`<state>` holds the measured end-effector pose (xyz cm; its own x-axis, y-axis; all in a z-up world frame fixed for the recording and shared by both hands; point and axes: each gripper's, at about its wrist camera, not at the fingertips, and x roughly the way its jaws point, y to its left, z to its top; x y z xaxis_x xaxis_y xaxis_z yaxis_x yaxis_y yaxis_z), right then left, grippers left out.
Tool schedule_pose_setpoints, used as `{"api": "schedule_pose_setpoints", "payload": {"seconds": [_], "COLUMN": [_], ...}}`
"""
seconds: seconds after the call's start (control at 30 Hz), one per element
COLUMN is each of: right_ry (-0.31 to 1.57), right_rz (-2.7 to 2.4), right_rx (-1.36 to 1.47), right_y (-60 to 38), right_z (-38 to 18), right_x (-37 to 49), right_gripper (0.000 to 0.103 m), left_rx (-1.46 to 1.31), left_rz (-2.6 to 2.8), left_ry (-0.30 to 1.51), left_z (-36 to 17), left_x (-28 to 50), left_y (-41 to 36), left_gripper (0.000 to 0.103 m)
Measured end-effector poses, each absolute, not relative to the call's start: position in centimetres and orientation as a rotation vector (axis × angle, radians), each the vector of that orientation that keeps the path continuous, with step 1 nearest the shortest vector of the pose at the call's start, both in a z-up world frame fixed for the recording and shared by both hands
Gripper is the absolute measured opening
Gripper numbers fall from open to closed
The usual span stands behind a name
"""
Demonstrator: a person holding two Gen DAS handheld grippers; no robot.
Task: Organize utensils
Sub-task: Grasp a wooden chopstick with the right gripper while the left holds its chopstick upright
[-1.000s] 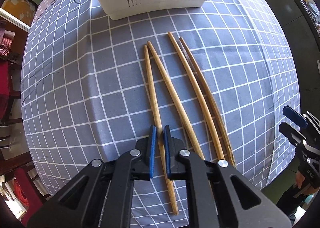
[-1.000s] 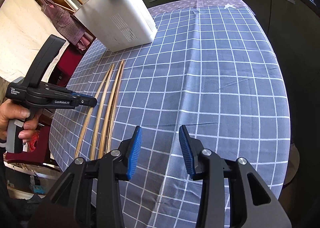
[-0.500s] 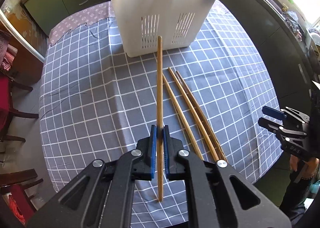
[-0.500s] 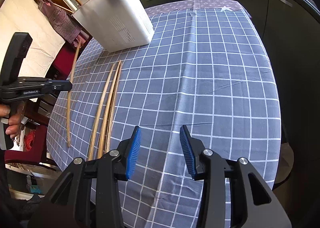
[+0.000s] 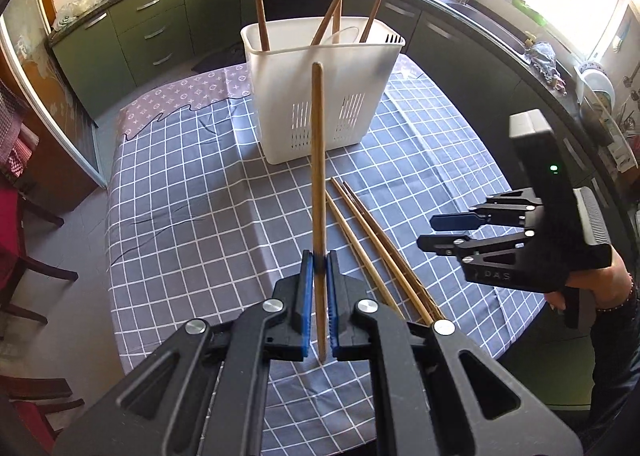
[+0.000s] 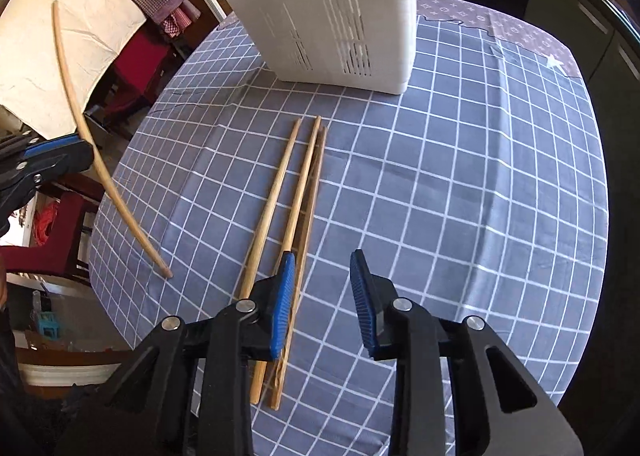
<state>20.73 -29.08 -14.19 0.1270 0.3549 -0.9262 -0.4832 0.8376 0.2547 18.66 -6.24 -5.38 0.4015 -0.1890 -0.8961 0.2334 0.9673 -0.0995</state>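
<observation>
While the left gripper (image 5: 319, 268) is clamped on a single wooden chopstick (image 5: 318, 176), that stick stands raised clear of the table (image 5: 180, 192), its long axis running from the gripper's blue pads away toward the white basket (image 5: 320, 96). In the left wrist view its far tip overlaps the basket's near wall below the rim, and its near end pokes out just behind the pads. Seen from the right wrist view, the same stick slants over the table's left edge, lower end near the cloth.

The right gripper (image 6: 322, 296) hovers over the near part of the table, its jaws apart and having just been closing, with nothing between them. Its left pad sits directly over the near ends of three chopsticks on the table (image 6: 296, 196). These lie side by side, almost touching, on the grey checked cloth, their long axes pointing from the near edge toward the basket, and their far tips stop short of it.

Farther on, the basket stands upright near the table's far edge, with slotted walls. Four more chopsticks in the basket (image 5: 338, 0) stand in it, leaning at different angles with their upper ends above the rim.
</observation>
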Motion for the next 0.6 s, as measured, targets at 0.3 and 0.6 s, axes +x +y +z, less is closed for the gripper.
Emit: {"api": "schedule_pose_setpoints", "payload": {"seconds": [0.3,0.6], "right_ry": [1.374,1.418], "right_rz": [0.567,0.549], "right_rx": [-0.275,-0.319], "right_y": [-25.2,-23.9], "right_z": [-16.1,-17.3], "right_x": [22.3,22.7], "right_gripper": [0.016,0.012], "left_rx": [0.047,0.067], "left_rz": [-0.307,-0.330], "left_ry": [1.098,1.075], "left_z": [-5.0,-4.7], "left_x": [17.1,16.3], "left_y": [-5.5,-5.7], "left_gripper": [0.007,0.007]}}
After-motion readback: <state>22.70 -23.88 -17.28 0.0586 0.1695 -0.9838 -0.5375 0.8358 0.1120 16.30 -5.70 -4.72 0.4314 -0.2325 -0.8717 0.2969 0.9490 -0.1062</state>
